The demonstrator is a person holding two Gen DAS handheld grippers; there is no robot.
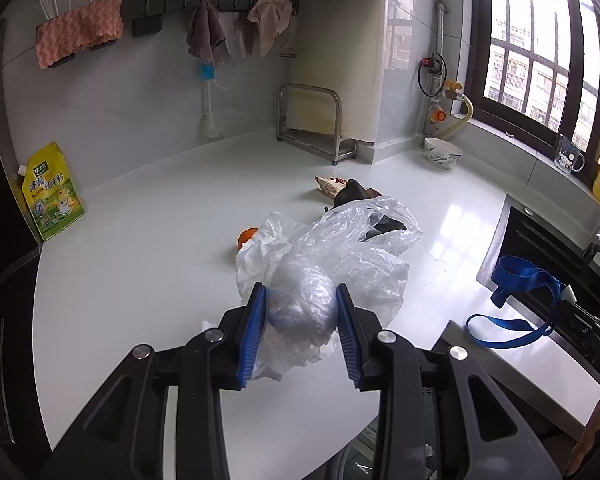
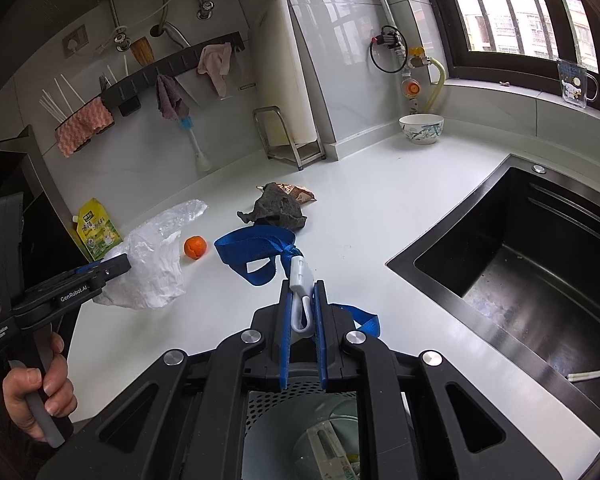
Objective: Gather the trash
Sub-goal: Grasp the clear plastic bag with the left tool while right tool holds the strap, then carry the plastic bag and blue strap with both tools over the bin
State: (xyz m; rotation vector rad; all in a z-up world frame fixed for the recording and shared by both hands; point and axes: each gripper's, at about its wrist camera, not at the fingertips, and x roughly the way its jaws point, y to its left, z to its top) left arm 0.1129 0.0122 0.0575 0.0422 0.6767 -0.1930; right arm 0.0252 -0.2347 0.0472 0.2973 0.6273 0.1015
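My left gripper point(image 1: 301, 296) is shut on a crumpled clear plastic bag point(image 1: 340, 248), whose bunched end sits between the blue pads above the white counter point(image 1: 140, 272). Behind the bag lie a small orange point(image 1: 246, 236), a dark rag point(image 1: 356, 194) and a snack wrapper point(image 1: 332, 184). My right gripper point(image 2: 303, 292) is shut on the white clip point(image 2: 300, 280) of a blue strap point(image 2: 256, 248), which hangs in loops over the counter. In the right wrist view the left gripper point(image 2: 118, 266) holds the bag point(image 2: 152, 272) at the left, near the orange point(image 2: 195, 247), with the rag point(image 2: 278, 206) beyond it.
A black sink point(image 2: 520, 264) is set into the counter at the right. A bowl point(image 2: 421, 128) stands by the window, a metal rack point(image 2: 292, 136) with a white board at the back, a yellow pouch point(image 2: 98, 232) by the left wall. A bin point(image 2: 312, 436) sits below the counter edge. A person's hand point(image 2: 32, 392) grips the left handle.
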